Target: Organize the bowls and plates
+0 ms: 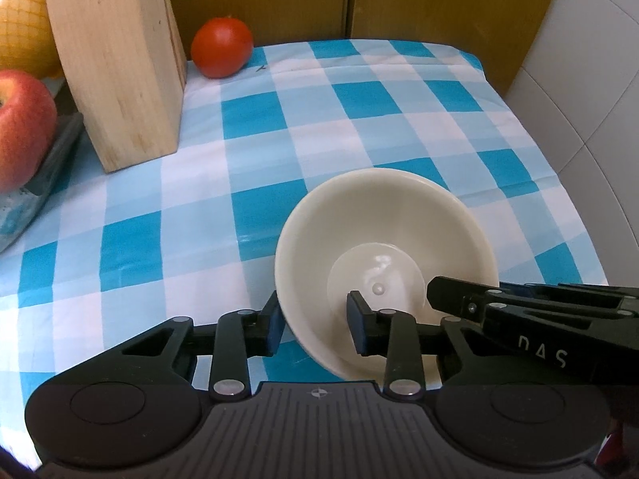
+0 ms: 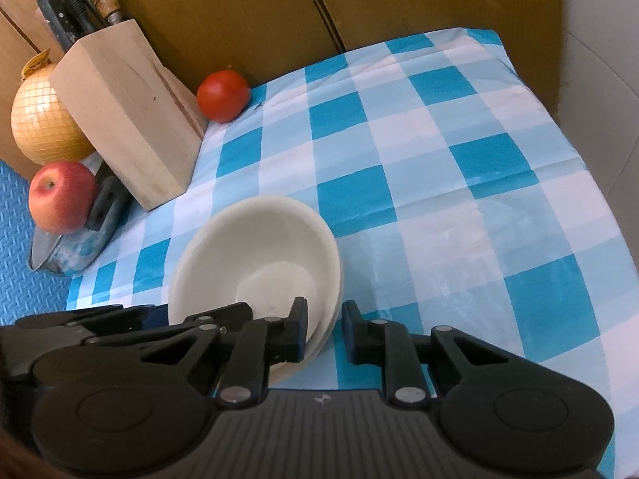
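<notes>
Both grippers are on the cream bowl (image 1: pixel 383 263) at once. Left gripper (image 1: pixel 315 325) has its fingers spread w/ the near-left rim between them – one pad outside the wall, one inside; can't tell if they're actually pressing. Right gripper (image 2: pixel 324 329) straddles the near-right rim the same way, fingers apart, inner pad against the inside wall, outer one standing just off it. Right-wrist view shows a second rim under the first, so prob. two bowls nested. The bowl sits tilted over the blue check cloth (image 1: pixel 279 127), near its front-middle.

Risk, imo: neither grip looks firm, so a pull from one side could tip or slide the top bowl off – esp. on slick cloth.

Further back: knife block (image 2: pixel 124 119), tomato (image 2: pixel 223 95), apple (image 2: pixel 62 195), netted melon (image 2: pixel 44 123).
</notes>
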Available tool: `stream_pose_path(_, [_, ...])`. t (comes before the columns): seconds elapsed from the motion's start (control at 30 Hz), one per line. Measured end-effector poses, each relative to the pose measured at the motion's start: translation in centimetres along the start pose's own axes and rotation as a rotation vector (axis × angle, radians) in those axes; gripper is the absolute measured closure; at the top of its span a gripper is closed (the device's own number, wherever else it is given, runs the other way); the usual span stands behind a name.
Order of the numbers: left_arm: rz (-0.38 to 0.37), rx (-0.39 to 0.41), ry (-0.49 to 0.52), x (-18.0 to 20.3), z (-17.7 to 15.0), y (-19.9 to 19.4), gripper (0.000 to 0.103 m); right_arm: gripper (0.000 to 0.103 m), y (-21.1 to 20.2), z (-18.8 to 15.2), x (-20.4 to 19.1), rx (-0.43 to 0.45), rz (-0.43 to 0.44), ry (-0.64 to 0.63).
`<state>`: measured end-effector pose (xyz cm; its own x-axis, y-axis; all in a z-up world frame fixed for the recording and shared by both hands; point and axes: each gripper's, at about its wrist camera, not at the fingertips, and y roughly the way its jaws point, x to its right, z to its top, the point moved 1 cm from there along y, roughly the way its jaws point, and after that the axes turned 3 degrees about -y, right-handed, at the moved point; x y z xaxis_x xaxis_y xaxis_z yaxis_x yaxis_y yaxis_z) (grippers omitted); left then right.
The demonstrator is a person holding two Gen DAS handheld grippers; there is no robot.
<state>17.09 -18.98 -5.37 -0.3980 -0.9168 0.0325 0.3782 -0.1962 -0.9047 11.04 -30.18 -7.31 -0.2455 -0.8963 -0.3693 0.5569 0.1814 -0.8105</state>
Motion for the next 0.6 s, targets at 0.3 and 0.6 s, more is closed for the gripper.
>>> stream_pose_path(0.3, [0.004,0.000,0.006,0.1,0.1,0.0,0.064,0.086,0.0,-0.1,0.1,-0.007,0.017,0.003])
stream_pose_path(0.6, [-0.001,0.022,0.002,0.1,0.2,-1.1,0.064,0.086,-0.8,-0.1,-0.1,0.022,0.027,-0.005])
